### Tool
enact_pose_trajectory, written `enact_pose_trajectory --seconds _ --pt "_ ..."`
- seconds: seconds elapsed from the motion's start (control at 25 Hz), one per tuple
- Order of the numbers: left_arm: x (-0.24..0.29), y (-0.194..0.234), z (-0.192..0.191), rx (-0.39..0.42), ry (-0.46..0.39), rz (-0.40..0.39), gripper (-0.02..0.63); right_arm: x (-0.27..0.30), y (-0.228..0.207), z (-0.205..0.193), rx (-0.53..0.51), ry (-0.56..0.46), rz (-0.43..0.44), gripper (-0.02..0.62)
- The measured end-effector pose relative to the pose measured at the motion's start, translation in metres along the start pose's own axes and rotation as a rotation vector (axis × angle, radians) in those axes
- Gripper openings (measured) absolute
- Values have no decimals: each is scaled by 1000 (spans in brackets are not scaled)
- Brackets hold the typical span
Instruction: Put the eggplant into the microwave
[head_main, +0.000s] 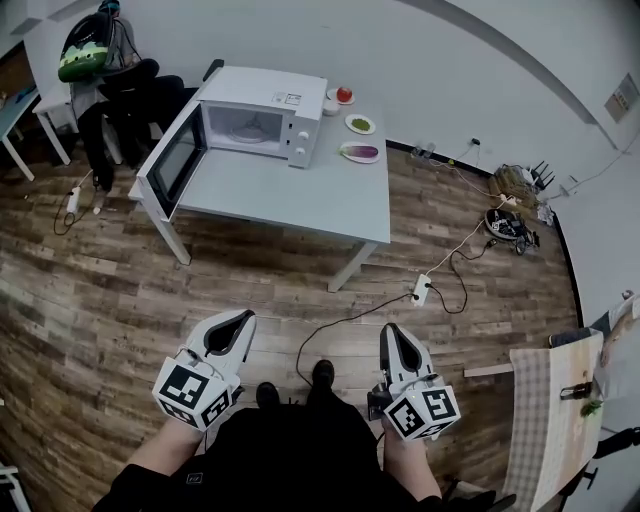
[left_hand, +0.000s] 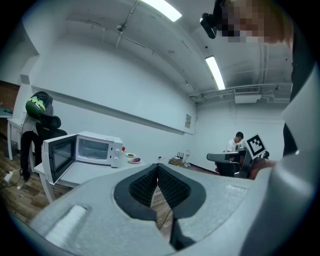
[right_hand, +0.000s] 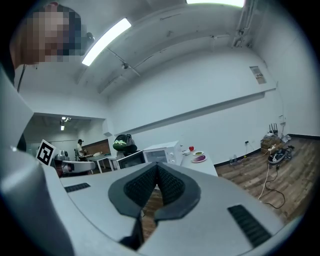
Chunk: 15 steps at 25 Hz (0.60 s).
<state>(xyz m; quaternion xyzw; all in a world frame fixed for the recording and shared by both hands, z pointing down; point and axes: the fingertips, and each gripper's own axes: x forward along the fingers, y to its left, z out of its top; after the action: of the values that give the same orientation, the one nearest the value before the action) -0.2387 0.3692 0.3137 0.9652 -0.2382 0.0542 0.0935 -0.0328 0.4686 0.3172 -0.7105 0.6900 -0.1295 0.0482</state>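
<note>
The person stands at the bottom of the head view and holds both tools low over the wooden floor (head_main: 110, 290). The left gripper (head_main: 238, 322) is closed; in its own view the ribbed pads (left_hand: 145, 186) meet at the tip, pad against pad. The right gripper (head_main: 392, 332) is closed in the same way, and its pads (right_hand: 169, 184) touch at the front. Both point toward the table (head_main: 290, 195) in the upper centre of the frame and are well apart from it.

The microwave (head_main: 262, 118) sits at the far left part of the table. Its door (head_main: 172, 158) is swung wide open to the left, and its outer edge reaches past the table's left edge. The chamber is lit and faces the person.

The eggplant (head_main: 361, 152) lies on a small plate (head_main: 344, 156) to the right of the microwave, near the table's right edge. It is apart from the microwave. Behind it are a plate with something green (head_main: 360, 124) and a bowl with a red fruit (head_main: 343, 95).

Between the grippers and the table's near edge there is a wide band of floor. A black cable (head_main: 340, 325) crosses it and runs to a power strip (head_main: 421, 290) near the table's right leg. A chair (head_main: 125, 95) stands at the upper left, just beside the door. A second table (head_main: 560, 420) fills the lower right.
</note>
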Motion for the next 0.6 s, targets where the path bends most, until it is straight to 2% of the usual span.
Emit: enact_pose_trajectory --seconds 0.32,0.6 --pt "26 10 -1 -4 17 -11 9 26 -14 -2 29 20 1 14" --pt "72 16 6 2 19 20 9 62 -47 8 20 15 45 14"
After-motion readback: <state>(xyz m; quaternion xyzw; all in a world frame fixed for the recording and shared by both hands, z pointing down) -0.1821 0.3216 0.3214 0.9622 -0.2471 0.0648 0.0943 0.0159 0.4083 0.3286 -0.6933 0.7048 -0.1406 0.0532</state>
